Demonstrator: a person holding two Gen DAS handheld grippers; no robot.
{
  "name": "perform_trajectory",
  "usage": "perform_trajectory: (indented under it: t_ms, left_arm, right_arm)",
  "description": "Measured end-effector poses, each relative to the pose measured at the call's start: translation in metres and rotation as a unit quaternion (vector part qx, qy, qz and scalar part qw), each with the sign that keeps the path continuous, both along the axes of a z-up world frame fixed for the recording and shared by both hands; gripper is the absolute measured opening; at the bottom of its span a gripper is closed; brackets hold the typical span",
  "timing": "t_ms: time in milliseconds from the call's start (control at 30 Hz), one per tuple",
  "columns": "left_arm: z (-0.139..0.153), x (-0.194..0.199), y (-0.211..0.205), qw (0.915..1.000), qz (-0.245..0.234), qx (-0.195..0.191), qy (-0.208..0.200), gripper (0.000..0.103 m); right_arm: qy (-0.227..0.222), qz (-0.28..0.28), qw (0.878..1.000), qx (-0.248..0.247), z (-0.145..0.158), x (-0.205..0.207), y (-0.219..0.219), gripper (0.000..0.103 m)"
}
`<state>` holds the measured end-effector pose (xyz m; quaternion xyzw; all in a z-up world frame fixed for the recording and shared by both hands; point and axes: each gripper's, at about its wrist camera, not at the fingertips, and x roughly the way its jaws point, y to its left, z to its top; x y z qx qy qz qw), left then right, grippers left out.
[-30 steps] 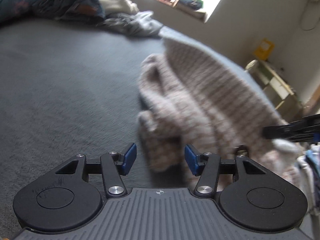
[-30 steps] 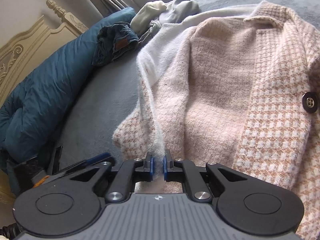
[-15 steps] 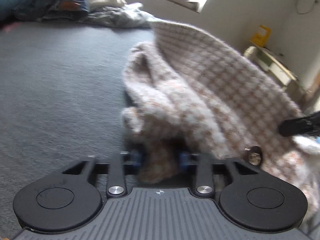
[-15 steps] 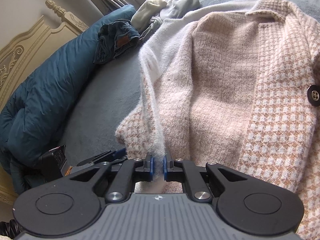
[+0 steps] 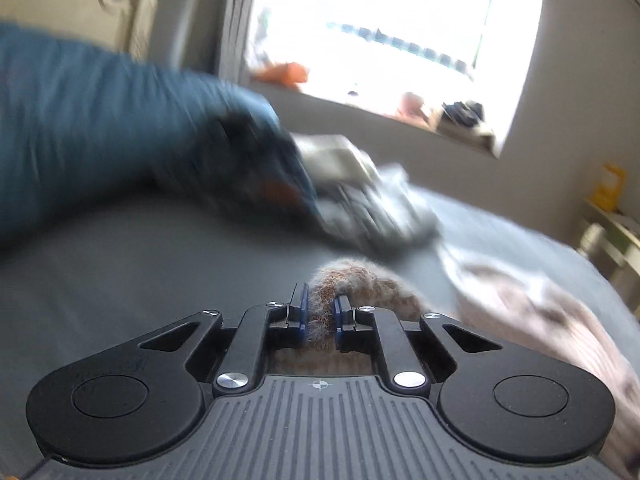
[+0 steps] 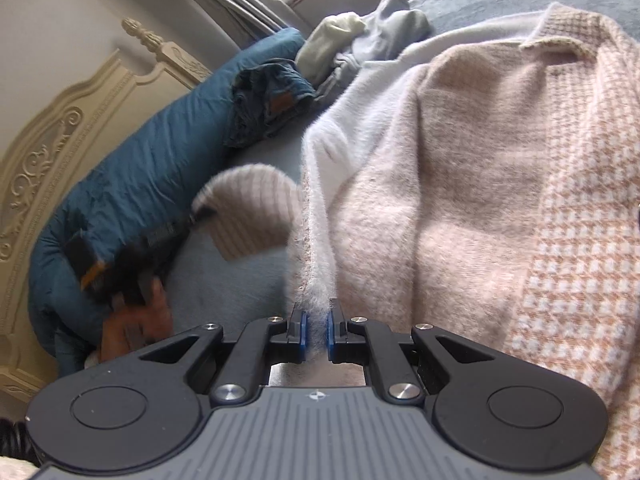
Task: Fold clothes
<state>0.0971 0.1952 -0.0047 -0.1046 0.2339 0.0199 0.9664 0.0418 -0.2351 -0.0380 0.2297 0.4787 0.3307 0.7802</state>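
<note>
the left hand-held gripper [image 5: 320,314] is clamped on the ribbed cuff [image 6: 252,212] of the pink checked cardigan [image 6: 500,200], which lies lengthwise toward the bed's [image 6: 240,280] window edge. the right hand-held gripper [image 6: 315,334] pinches its fuzzy front edge. no writing is readable.

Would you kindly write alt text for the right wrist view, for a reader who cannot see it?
The right gripper is shut on the fuzzy edge of a pink checked cardigan spread on a grey bed. To the left, the left gripper holds the cardigan's ribbed cuff. Behind lie a teal duvet, a cream headboard and loose clothes.
</note>
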Motion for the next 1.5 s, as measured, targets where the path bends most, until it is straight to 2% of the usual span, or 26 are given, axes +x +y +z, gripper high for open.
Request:
perform_trajectory:
  t_ms: [100, 200, 300, 400, 433, 500, 567, 633, 700, 800, 867, 967, 1033, 1067, 1100, 1167, 1200, 1233, 1300, 1367, 1467, 1500]
  left_arm:
    - [0.038, 0.025, 0.037, 0.9978, 0.045, 0.035, -0.034, 0.010]
    - [0.060, 0.054, 0.069, 0.9928, 0.098, 0.054, -0.041, 0.010]
    - [0.051, 0.089, 0.088, 0.9870, 0.139, 0.079, -0.013, 0.011]
    - [0.008, 0.130, 0.088, 0.9786, 0.151, 0.122, 0.069, 0.018]
    - [-0.010, 0.138, 0.090, 0.9744, 0.156, 0.121, 0.108, 0.018]
    - [-0.038, 0.142, 0.097, 0.9653, 0.175, 0.095, 0.168, 0.020]
    - [-0.051, 0.132, 0.097, 0.9635, 0.187, 0.073, 0.177, 0.029]
    - [-0.053, 0.121, 0.099, 0.9635, 0.191, 0.078, 0.170, 0.041]
    - [-0.048, 0.117, 0.104, 0.9587, 0.203, 0.085, 0.181, 0.047]
    - [-0.036, 0.107, 0.114, 0.9494, 0.231, 0.094, 0.190, 0.048]
    - [-0.023, 0.093, 0.118, 0.9442, 0.257, 0.103, 0.178, 0.048]
    - [-0.004, 0.072, 0.116, 0.9436, 0.271, 0.110, 0.156, 0.048]
    - [0.008, 0.056, 0.105, 0.9536, 0.243, 0.095, 0.150, 0.050]
    - [0.012, 0.053, 0.096, 0.9632, 0.206, 0.081, 0.153, 0.050]
    - [0.013, 0.043, 0.079, 0.9716, 0.161, 0.074, 0.157, 0.050]
    - [0.016, 0.023, 0.045, 0.9822, 0.068, 0.059, 0.165, 0.050]
    - [0.015, 0.009, 0.022, 0.9845, 0.009, 0.051, 0.167, 0.051]
    - [0.013, -0.005, -0.001, 0.9833, -0.050, 0.043, 0.169, 0.051]
    - [0.006, -0.032, -0.045, 0.9705, -0.164, 0.024, 0.175, 0.053]
    - [-0.005, -0.057, -0.087, 0.9473, -0.261, 0.004, 0.185, 0.054]
    - [-0.017, -0.091, -0.133, 0.9078, -0.362, -0.014, 0.212, 0.054]
    - [-0.018, -0.100, -0.142, 0.9015, -0.377, -0.017, 0.211, 0.054]
  right_arm:
    - [-0.006, 0.007, 1.000, 0.014, 0.006, 0.002, 0.002, 0.009]
    - [-0.008, 0.012, 1.000, 0.026, 0.012, 0.006, 0.004, 0.009]
    - [-0.004, 0.016, 0.999, 0.038, 0.012, 0.011, 0.007, 0.009]
    - [0.008, 0.016, 0.999, 0.036, 0.004, 0.017, 0.011, 0.009]
    - [0.017, 0.013, 0.999, 0.033, -0.001, 0.020, 0.012, 0.009]
    - [0.034, 0.007, 0.999, 0.029, -0.010, 0.024, 0.014, 0.009]
    - [0.047, 0.004, 0.998, 0.030, -0.016, 0.027, 0.014, 0.009]
    - [0.051, 0.006, 0.998, 0.031, -0.019, 0.028, 0.013, 0.009]
    - [0.053, 0.008, 0.998, 0.031, -0.021, 0.028, 0.012, 0.009]
    - [0.059, 0.009, 0.998, 0.034, -0.024, 0.028, 0.014, 0.009]
    - [0.063, 0.007, 0.997, 0.036, -0.025, 0.027, 0.015, 0.009]
    - [0.064, 0.006, 0.997, 0.037, -0.026, 0.025, 0.014, 0.009]
    - [0.060, 0.008, 0.997, 0.038, -0.025, 0.022, 0.014, 0.009]
    - [0.058, 0.009, 0.998, 0.038, -0.024, 0.021, 0.014, 0.009]
    - [0.055, 0.011, 0.998, 0.037, -0.023, 0.020, 0.014, 0.009]
    - [0.050, 0.015, 0.998, 0.040, -0.020, 0.018, 0.015, 0.009]
    - [0.047, 0.017, 0.998, 0.042, -0.018, 0.017, 0.016, 0.009]
    - [0.045, 0.019, 0.998, 0.045, -0.016, 0.017, 0.017, 0.009]
    - [0.043, 0.024, 0.997, 0.054, -0.010, 0.020, 0.026, 0.009]
    - [0.041, 0.029, 0.997, 0.063, -0.004, 0.024, 0.036, 0.009]
    - [0.037, 0.037, 0.996, 0.077, 0.005, 0.030, 0.051, 0.009]
    - [0.036, 0.040, 0.995, 0.081, 0.009, 0.032, 0.056, 0.009]
